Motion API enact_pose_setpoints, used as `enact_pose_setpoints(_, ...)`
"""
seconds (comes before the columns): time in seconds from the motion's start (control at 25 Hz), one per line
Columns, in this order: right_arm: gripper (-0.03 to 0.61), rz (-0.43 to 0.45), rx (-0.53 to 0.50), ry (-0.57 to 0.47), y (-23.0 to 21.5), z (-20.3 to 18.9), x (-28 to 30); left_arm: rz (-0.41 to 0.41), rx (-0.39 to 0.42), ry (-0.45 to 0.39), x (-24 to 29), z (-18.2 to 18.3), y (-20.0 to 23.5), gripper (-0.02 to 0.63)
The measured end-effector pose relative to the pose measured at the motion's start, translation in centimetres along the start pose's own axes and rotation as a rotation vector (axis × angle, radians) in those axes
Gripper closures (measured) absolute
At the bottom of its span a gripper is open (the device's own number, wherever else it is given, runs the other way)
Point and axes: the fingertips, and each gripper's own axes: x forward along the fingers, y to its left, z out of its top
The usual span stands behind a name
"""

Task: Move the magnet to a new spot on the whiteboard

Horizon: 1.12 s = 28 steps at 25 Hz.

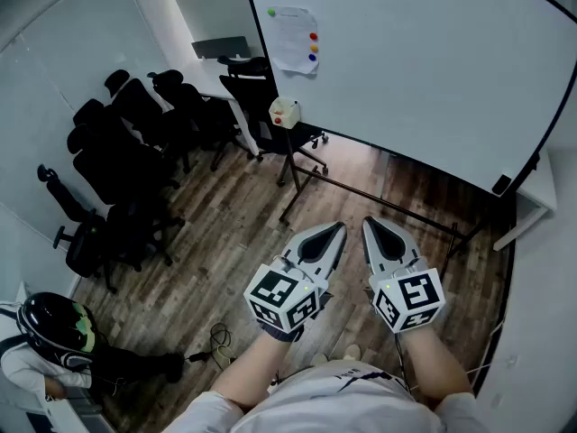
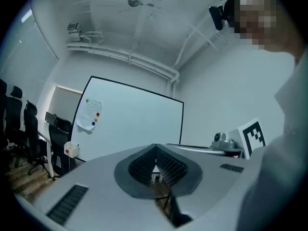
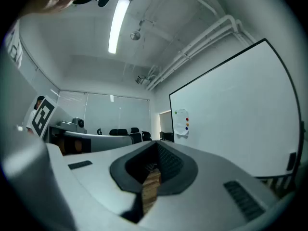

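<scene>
The whiteboard [image 1: 424, 61] stands ahead on a wheeled frame. A paper sheet [image 1: 293, 39] hangs at its left end, pinned by small round magnets: green [image 1: 271, 12], red [image 1: 313, 36], orange [image 1: 313, 48] and blue [image 1: 313, 58]. My left gripper [image 1: 340, 228] and right gripper [image 1: 369, 223] are held side by side, level, well short of the board, both shut on nothing. The left gripper view shows the whiteboard [image 2: 134, 121] and sheet [image 2: 90, 114] beyond the closed left gripper [image 2: 155, 148]. The whiteboard [image 3: 236, 114] and sheet [image 3: 181, 121] also lie past the right gripper [image 3: 156, 146].
A small white holder with a red dot [image 1: 285, 112] hangs at the board's lower left. Black office chairs [image 1: 126, 161] crowd the left side on the wooden floor [image 1: 225, 242]. A person [image 1: 50, 341] sits at the lower left. A cable [image 1: 216, 341] lies on the floor.
</scene>
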Motion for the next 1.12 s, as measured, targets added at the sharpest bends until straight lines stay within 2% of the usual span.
enact_pose_setpoints(0.72,0.566,0.063,0.05,-0.028,-3.4,0.2,0.2,0.074,0.015,0.016,3.3,-1.2,-0.3,0.603)
enact_pose_setpoints(0.88,0.566,0.073,0.054,-0.024,-3.7,0.3,1.4,0.088,0.012,0.01,3.8,-0.9,1.2,0.603)
enact_pose_setpoints(1.12,0.566,0.061,0.04,-0.012,-4.5,-0.9,6.0,0.075,0.012,-0.001,5.8,-0.8,5.9,0.603)
